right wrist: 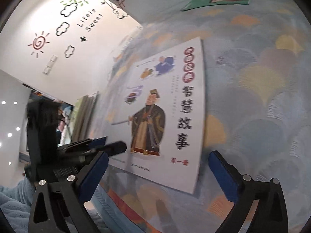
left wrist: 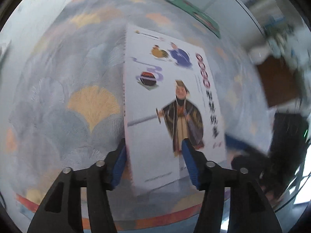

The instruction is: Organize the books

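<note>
A white picture book (left wrist: 165, 101) (right wrist: 169, 106), with a robed figure and large black characters on its cover, lies flat on a fan-patterned cloth (left wrist: 77, 97) (right wrist: 252, 97). My left gripper (left wrist: 154, 142) stands open at the book's near end. One blue pad is against the left edge and the other is over the cover, not pressing. In the right wrist view the left gripper (right wrist: 101, 145) shows at the book's left side. My right gripper (right wrist: 159, 154) is wide open, hovering just short of the book's near edge with nothing between its pads. A green book (left wrist: 194, 13) (right wrist: 217, 0) lies further back.
The cloth's orange-red border (left wrist: 155, 219) runs along the near table edge. A wall with sun and cloud decals (right wrist: 64, 38) and curtains (right wrist: 85, 112) rises on the left. A brown object (left wrist: 276, 81) sits to the right. A light-blue fleece sleeve (right wrist: 11, 198) shows at the lower left.
</note>
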`<state>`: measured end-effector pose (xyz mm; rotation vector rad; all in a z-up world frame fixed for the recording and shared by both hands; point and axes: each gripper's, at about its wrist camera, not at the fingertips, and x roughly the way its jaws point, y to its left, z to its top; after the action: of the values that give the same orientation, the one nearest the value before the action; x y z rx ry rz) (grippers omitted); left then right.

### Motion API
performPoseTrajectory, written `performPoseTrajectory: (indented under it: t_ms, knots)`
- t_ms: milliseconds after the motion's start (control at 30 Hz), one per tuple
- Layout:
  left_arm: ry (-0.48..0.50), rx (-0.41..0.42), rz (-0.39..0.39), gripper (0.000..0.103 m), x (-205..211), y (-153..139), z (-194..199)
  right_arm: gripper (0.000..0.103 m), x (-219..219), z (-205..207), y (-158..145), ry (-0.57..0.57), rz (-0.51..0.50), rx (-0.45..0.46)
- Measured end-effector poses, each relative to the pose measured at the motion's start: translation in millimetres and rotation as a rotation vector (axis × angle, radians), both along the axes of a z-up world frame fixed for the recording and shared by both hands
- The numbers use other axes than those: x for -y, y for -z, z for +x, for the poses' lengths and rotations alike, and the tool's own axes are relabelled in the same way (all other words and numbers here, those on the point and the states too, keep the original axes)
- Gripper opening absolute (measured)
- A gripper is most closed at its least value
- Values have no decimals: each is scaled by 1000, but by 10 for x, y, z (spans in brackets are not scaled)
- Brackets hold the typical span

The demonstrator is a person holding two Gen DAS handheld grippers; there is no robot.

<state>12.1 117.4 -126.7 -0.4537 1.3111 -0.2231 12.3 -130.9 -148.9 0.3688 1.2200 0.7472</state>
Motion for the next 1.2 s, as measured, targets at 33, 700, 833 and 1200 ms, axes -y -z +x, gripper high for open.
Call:
performPoseTrajectory:
  t_ms: [33, 700, 833, 1200]
  knots:
    - [22, 6, 13, 55, 30, 3, 25, 103, 18, 20, 14, 0, 30, -8]
    - [181, 102, 91, 53, 74, -140, -177, 19, -522, -48, -11, 8, -48, -3]
    - [157, 200, 90, 51, -203, -398, -258, 20, -988, -262, -279, -123, -166, 142]
    - [66, 286, 191, 51, -1120, -768, -528, 20, -1968, -595, -660, -201, -116, 316]
